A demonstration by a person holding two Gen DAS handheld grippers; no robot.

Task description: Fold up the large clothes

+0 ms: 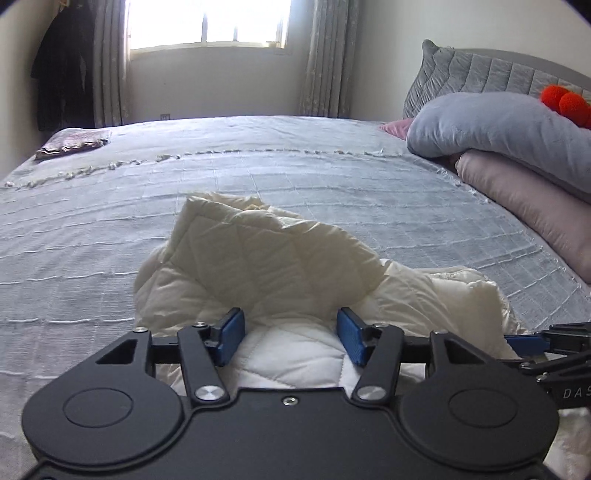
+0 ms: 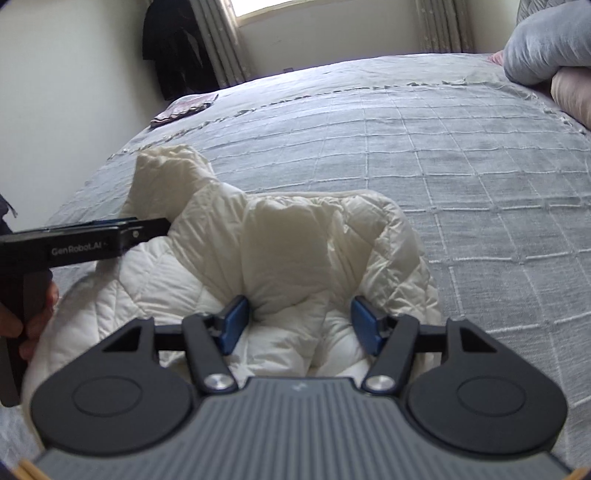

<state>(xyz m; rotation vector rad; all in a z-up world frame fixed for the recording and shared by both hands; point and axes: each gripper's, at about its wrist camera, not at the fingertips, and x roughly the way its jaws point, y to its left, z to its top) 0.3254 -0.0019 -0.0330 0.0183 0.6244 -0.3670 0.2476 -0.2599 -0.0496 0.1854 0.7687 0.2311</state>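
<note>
1. Grey bedspread (image 1: pixel 332 192) with a stitched grid covers the whole bed, and everything sits on it.
2. Nearest, by the bed's near edge, lies the cream quilted jacket (image 1: pixel 280 266), bunched and partly folded, with a thick fold standing up in its middle.
3. Left gripper (image 1: pixel 291 341) hangs over the jacket's near part with its jaws spread wide; the blue pads (image 1: pixel 234 334) have quilted cloth between them but are not pressing it, so it grips nothing.
4. Right gripper (image 2: pixel 301 325) is likewise spread wide above the jacket (image 2: pixel 288 251), with a puffy ridge of cloth rising in the gap between its pads (image 2: pixel 365 325); whether the pads touch the cloth cannot be told, and they do not clamp it.
5. In the right wrist view the left gripper (image 2: pixel 147 227) comes in from the left side, lying flat across the jacket's left shoulder, with the person's hand (image 2: pixel 33 317) on its handle.
6. In the left wrist view the right gripper (image 1: pixel 546 341) shows at the right edge, just beside the jacket.
7. Farther off, at the bed's right edge, a grey pillow (image 1: pixel 498 136) lies on a pink pillow (image 1: pixel 528 199).
8. At the far left corner of the bed rests a small folded patterned cloth (image 1: pixel 74 142).
9. Beyond the bed stand the curtains (image 1: pixel 325 59) and the bright window (image 1: pixel 210 22).
</note>
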